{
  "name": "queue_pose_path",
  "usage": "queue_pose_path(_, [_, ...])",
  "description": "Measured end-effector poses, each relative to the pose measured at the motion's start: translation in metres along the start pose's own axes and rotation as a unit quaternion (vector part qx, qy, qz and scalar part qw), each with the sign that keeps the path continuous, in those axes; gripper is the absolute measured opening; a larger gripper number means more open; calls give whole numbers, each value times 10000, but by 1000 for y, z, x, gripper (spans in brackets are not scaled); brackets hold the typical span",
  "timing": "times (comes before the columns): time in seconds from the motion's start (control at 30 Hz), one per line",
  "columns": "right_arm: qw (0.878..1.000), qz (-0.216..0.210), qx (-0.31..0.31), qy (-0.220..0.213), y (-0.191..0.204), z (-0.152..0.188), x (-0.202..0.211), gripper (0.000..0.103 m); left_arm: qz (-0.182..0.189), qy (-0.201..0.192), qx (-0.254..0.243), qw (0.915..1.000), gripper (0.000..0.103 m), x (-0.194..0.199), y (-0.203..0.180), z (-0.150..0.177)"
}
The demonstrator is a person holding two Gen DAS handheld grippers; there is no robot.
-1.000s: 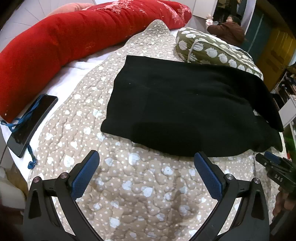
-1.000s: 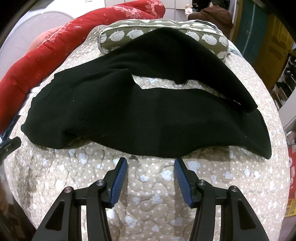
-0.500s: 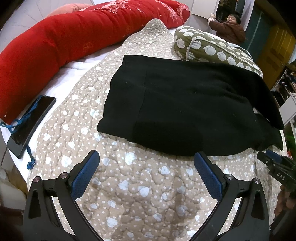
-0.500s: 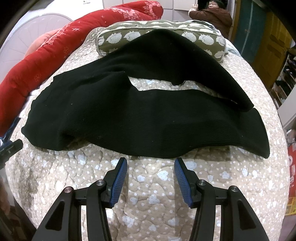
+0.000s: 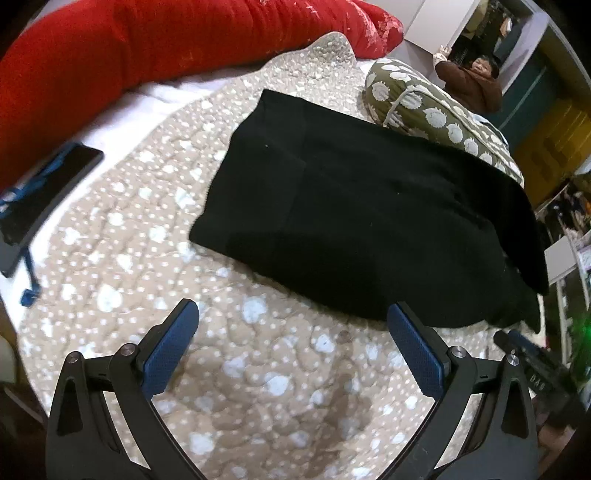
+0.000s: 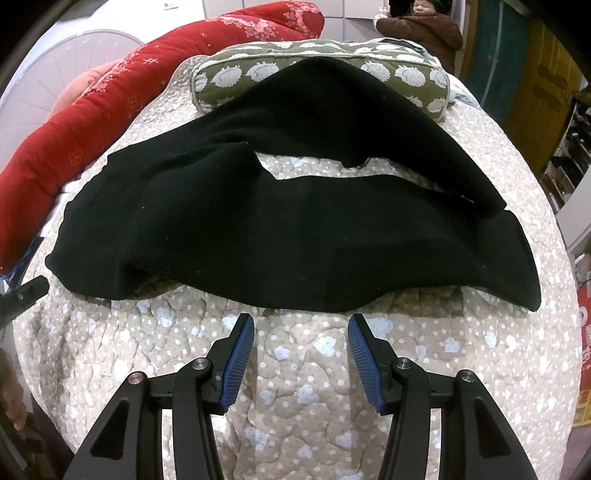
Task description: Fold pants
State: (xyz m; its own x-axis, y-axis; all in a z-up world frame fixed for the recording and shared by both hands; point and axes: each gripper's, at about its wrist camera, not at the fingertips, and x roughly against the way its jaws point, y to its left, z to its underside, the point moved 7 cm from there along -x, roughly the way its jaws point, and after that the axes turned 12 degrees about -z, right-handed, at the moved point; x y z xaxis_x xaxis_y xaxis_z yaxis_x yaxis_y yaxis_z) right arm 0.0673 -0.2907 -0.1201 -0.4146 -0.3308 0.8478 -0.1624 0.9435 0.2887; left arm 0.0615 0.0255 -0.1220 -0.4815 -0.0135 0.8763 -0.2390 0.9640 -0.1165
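One pair of black pants (image 6: 295,236) is seen spread across the quilted bedspread (image 6: 303,391), waist to the left, the two legs running off to the right with a sliver of quilt showing between them. The far leg is draped up against one olive patterned pillow (image 6: 406,74).

The left gripper (image 5: 291,336) is held just above the quilt, jaws spread wide apart, nothing gripped, the near edge of the pants (image 5: 351,221) lying just beyond its blue pads. The right gripper (image 6: 301,345) is likewise held short of the pants' near hem, jaws apart and empty, though set narrower than the left pair.

One long red bolster (image 5: 110,55) is curled along the left side of the bed. One dark phone (image 5: 40,199) with a blue cord is laid at the bed's left edge. One person in a brown coat (image 6: 421,29) is glimpsed beyond the pillow.
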Motion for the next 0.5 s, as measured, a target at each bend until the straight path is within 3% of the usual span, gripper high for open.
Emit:
queue_pose_path(0.17, [10000,-12,-33,10,-2,0,-1,51,384,235,267,9986,102,-14,-15,-9])
queue_pose_path(0.27, [9999,-58,-88,-40,-5,0,2,51,518,154,406,9977,93,-16,-20,-19])
queue_pose_path(0.3, [9999,-74,-123,-76,-7,0,4,51,560,162,460,9972,85,-18,-20,-22])
queue_pose_path(0.33, [9997,-100,-172,-132,-9,-1,6,51,619,159,514,9966,61,-20,-21,-24])
queue_pose_path(0.4, [9989,-164,-313,-298,-16,-1,14,51,645,319,544,9959,27,-32,-22,-26])
queue_pose_path(0.5, [9968,-240,-588,-478,-30,0,25,51,682,407,413,9960,13,-35,-24,-28])
